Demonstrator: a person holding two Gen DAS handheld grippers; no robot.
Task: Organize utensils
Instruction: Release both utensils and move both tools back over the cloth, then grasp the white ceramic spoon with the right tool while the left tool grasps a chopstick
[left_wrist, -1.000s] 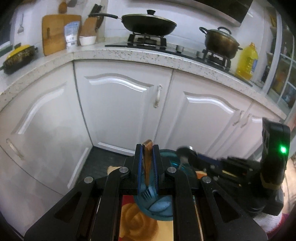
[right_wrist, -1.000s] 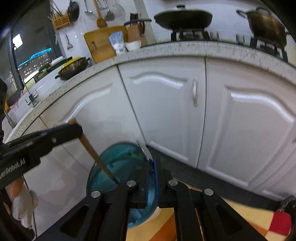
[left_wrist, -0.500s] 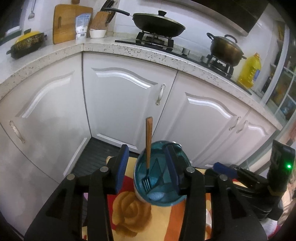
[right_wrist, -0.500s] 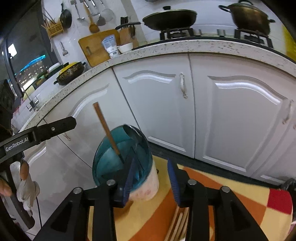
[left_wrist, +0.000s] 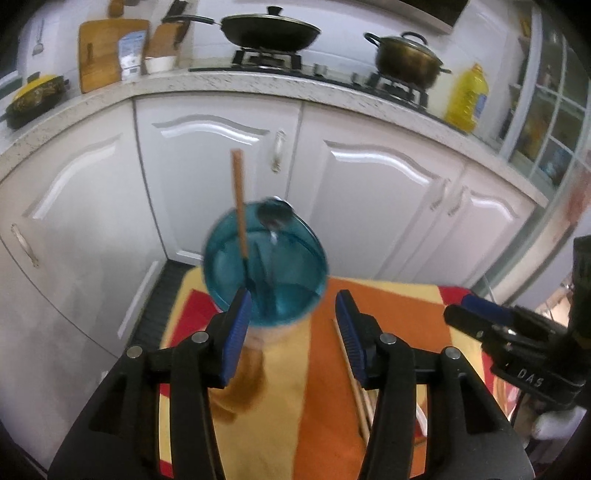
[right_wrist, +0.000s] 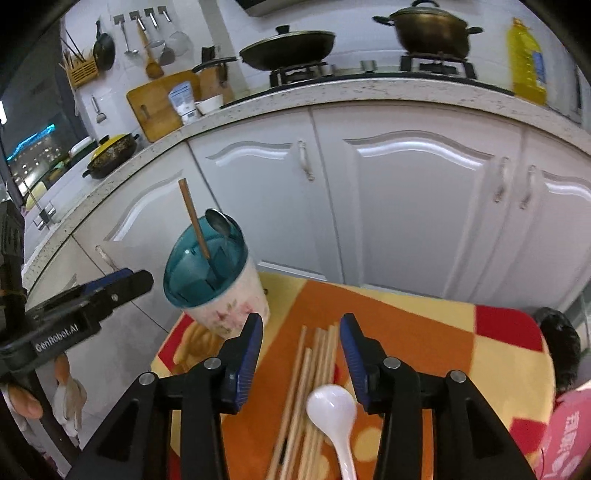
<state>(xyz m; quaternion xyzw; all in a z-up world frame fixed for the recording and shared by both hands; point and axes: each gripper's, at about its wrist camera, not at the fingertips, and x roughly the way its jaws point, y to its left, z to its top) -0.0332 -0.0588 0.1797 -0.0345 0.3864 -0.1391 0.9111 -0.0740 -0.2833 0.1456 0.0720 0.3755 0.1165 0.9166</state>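
Since both tools hang empty, jaws apart, the sorting looks partly done. Left tool (right_wrist: 110, 291), marked "GenRobot.AI", sits left of the teal-lidded floral utensil cup (right_wrist: 218, 295), where a wooden-handled fork (right_wrist: 194, 218) and metal spoon (right_wrist: 218, 221) stand in lid slots, likely to stay upright. Right tool (right_wrist: 301, 347) hovers over wooden chopsticks (right_wrist: 306, 373) and white ceramic spoon (right_wrist: 332, 410) lying loose on the orange-yellow cloth (right_wrist: 424, 343), presumably next. Its casing reads "DAS".

Utensil holder (right_wrist: 218, 280) standing on the cloth (right_wrist: 424, 339) at its far left corner, fork (right_wrist: 194, 218) and spoon (right_wrist: 218, 221) inside. Chopsticks (right_wrist: 306, 373) lying right of it, ladle spoon (right_wrist: 334, 410) nearer, cabinets (right_wrist: 406, 206) behind.
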